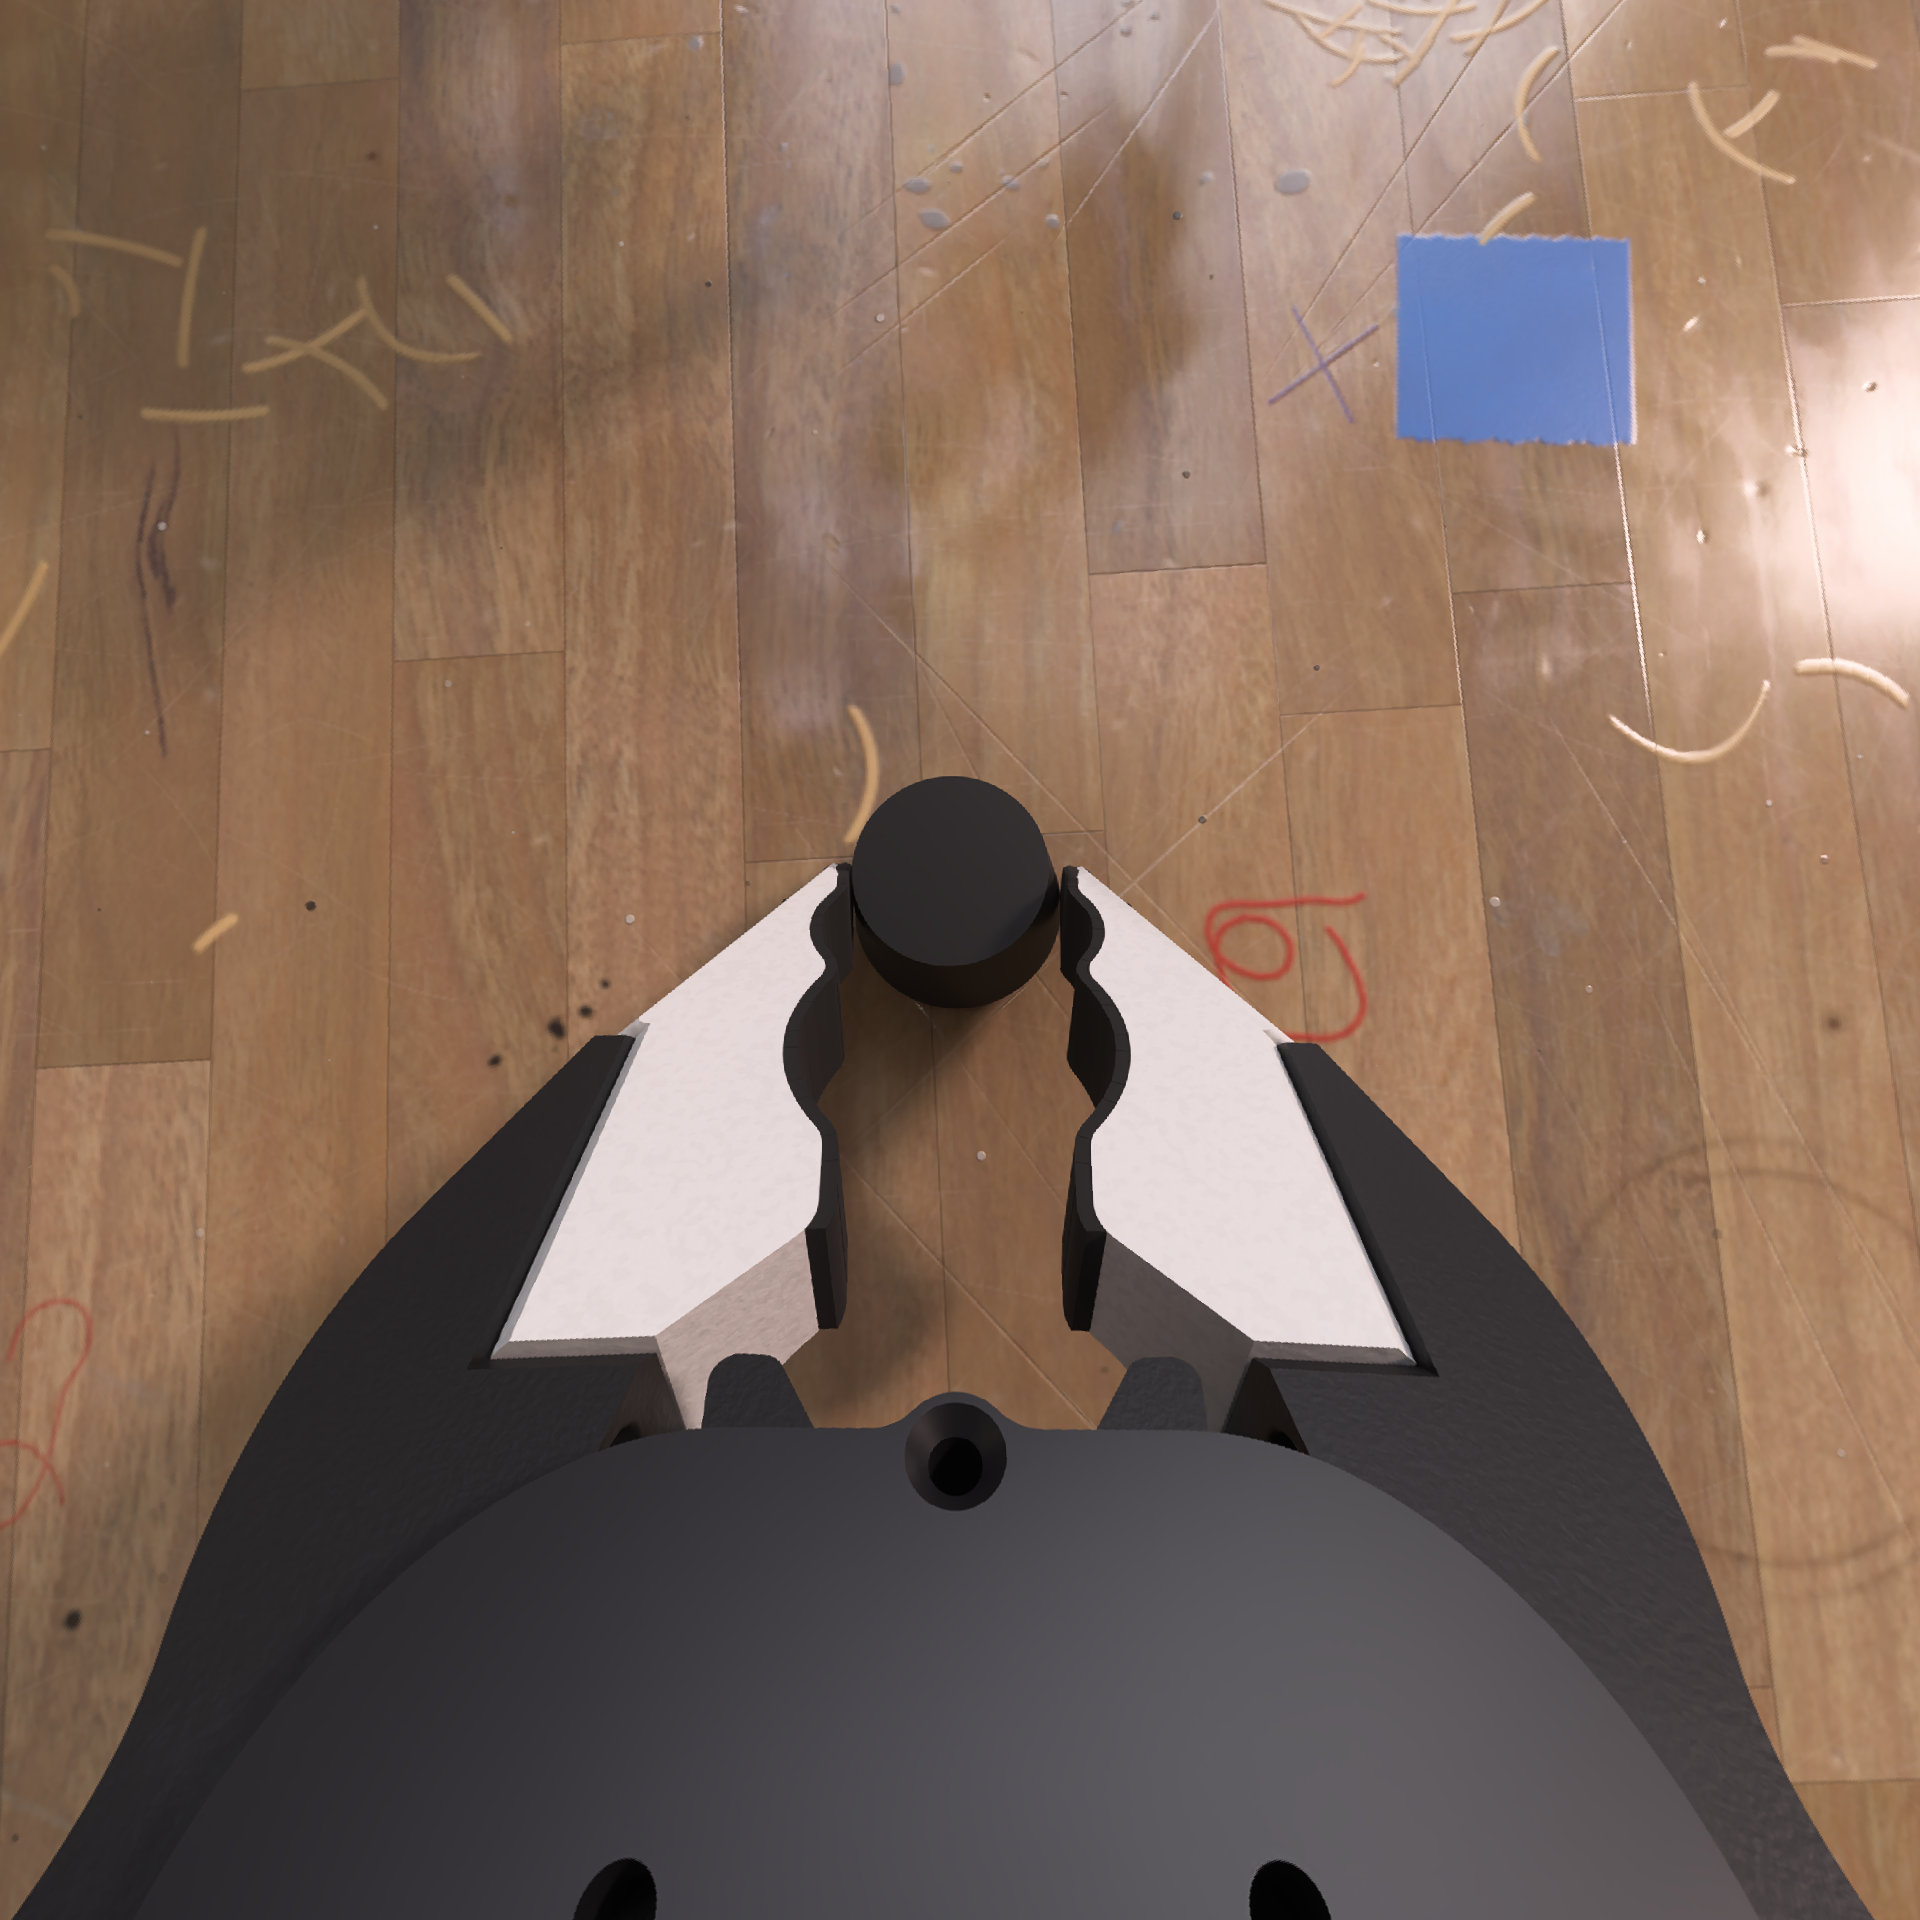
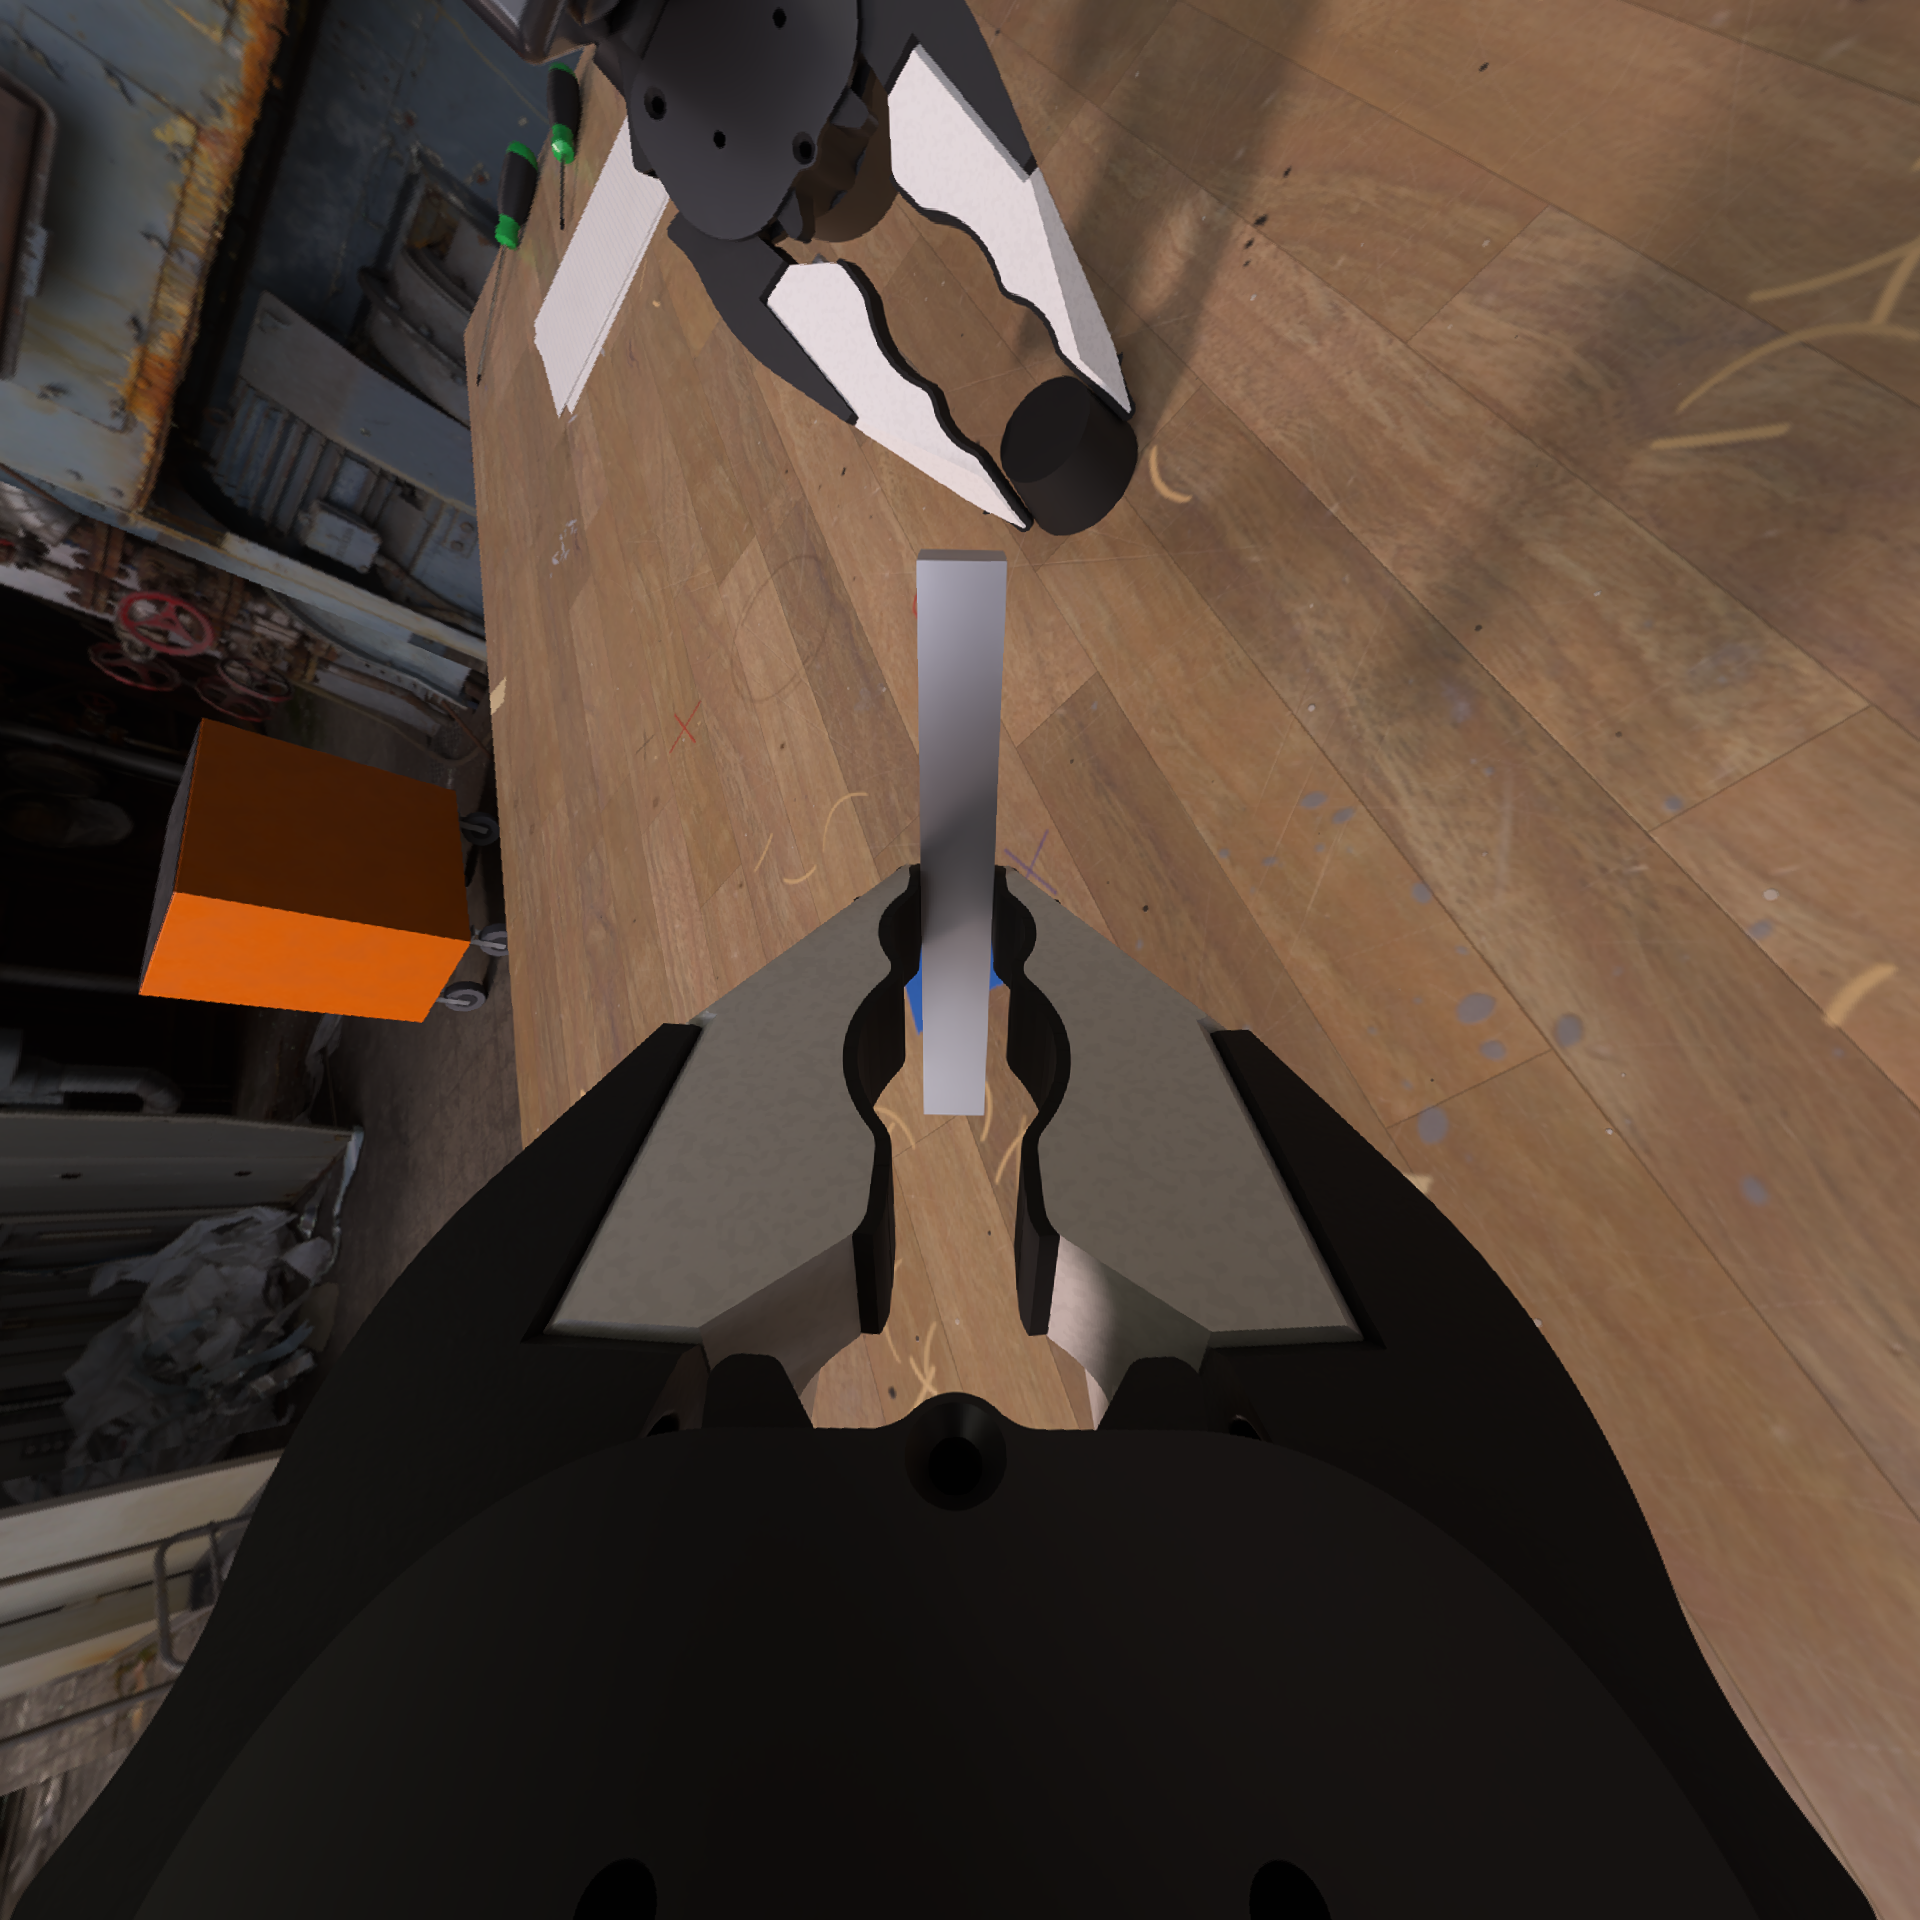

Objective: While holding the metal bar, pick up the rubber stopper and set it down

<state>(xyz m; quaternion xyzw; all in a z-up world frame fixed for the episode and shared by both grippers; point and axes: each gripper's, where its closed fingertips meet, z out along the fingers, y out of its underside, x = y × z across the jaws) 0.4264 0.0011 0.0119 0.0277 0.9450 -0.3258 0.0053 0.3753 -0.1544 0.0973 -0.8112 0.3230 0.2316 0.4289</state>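
Right hand-held gripper (image 2: 956, 883) is clamped on the flat grey metal bar (image 2: 961, 748), stiff and probably slick. Further out, left hand-held gripper (image 1: 956, 883) pinches the round black rubber stopper (image 1: 951, 894) sidewise above the wooden tabletop (image 1: 623, 520): light, grippy, looks secure.

blue tape sq. (image 1: 1513, 339), orange box (image 2: 307, 873), green-handled screwdrivers (image 2: 516, 197), white sheet (image 2: 601, 272)

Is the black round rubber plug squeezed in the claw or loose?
Squeezed: the black round rubber stopper sits between the left gripper fingertips, both touching it.
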